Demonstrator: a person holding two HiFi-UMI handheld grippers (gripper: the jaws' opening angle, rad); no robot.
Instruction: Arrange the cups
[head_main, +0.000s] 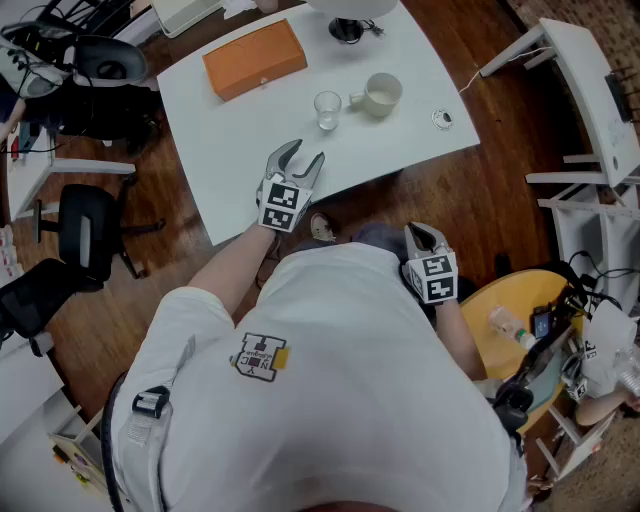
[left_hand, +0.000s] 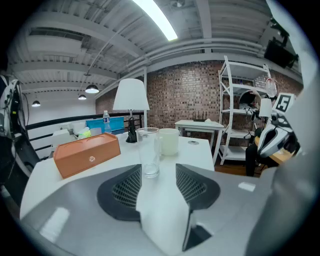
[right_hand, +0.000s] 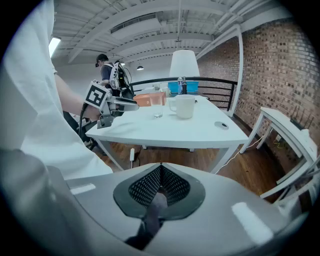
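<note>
A clear glass (head_main: 327, 109) (left_hand: 149, 151) (right_hand: 157, 111) stands upright on the white table (head_main: 250, 130), with a cream mug (head_main: 379, 95) (left_hand: 168, 141) (right_hand: 184, 106) just to its right. My left gripper (head_main: 302, 159) (left_hand: 157, 187) hovers over the table's near edge, open, pointing at the glass, which stands a little beyond its tips. My right gripper (head_main: 424, 236) (right_hand: 159, 181) hangs off the table by my body, shut with nothing between its pads.
An orange box (head_main: 254, 59) (left_hand: 86, 153) lies at the table's far left. A lamp base (head_main: 346, 29) stands at the back and a small round disc (head_main: 443, 119) near the right edge. Office chairs (head_main: 85, 235) stand left, white furniture (head_main: 585, 90) right.
</note>
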